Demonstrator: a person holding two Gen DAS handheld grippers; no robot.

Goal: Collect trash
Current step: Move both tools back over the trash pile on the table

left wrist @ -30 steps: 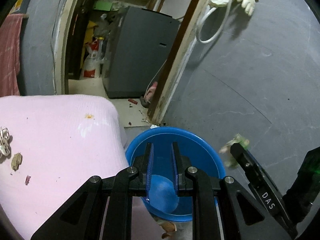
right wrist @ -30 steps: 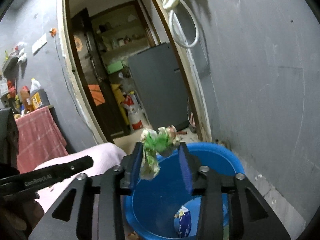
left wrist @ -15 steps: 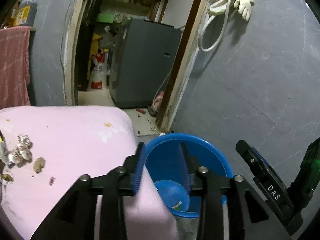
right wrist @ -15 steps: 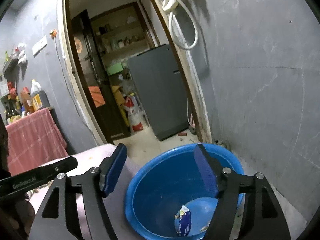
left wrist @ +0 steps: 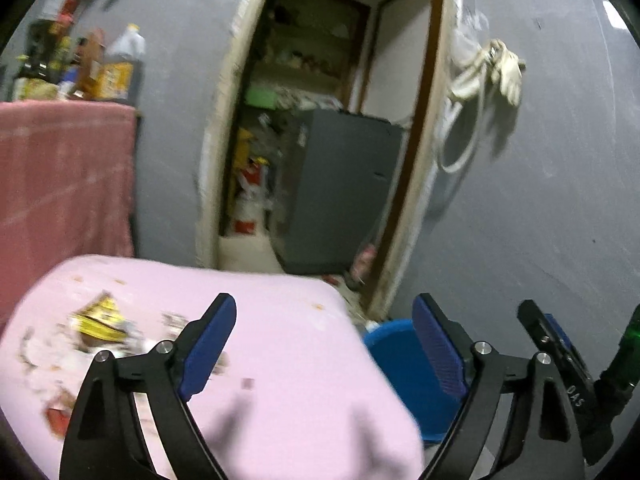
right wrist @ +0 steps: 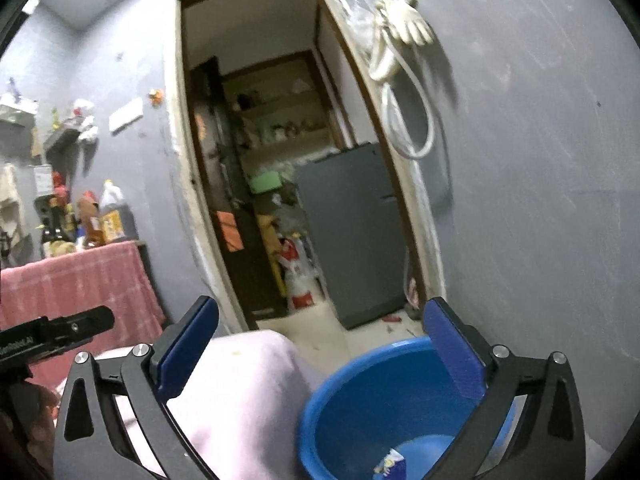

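Note:
A blue plastic basin (right wrist: 384, 400) stands on the floor beside a table under a pink cloth (left wrist: 280, 360); it also shows in the left wrist view (left wrist: 396, 356). A small wrapper (right wrist: 390, 462) lies in the basin. Scattered trash lies on the cloth at the left: a yellow wrapper (left wrist: 100, 318), a red scrap (left wrist: 58, 420) and small bits. My left gripper (left wrist: 324, 344) is open and empty above the cloth's right part. My right gripper (right wrist: 320, 352) is open and empty above the basin's left rim and the cloth's edge; its side shows in the left wrist view (left wrist: 560, 360).
A doorway (right wrist: 280, 180) opens onto a back room with a grey fridge (right wrist: 352, 232) and clutter. A hose and glove (right wrist: 400, 60) hang on the grey wall at the right. A red-draped shelf with bottles (right wrist: 80, 272) stands at the left.
The green wrapper left my right gripper, which opened wide. My left gripper opened, rose and swung left from over the basin to over the pink cloth, bringing the trash into view.

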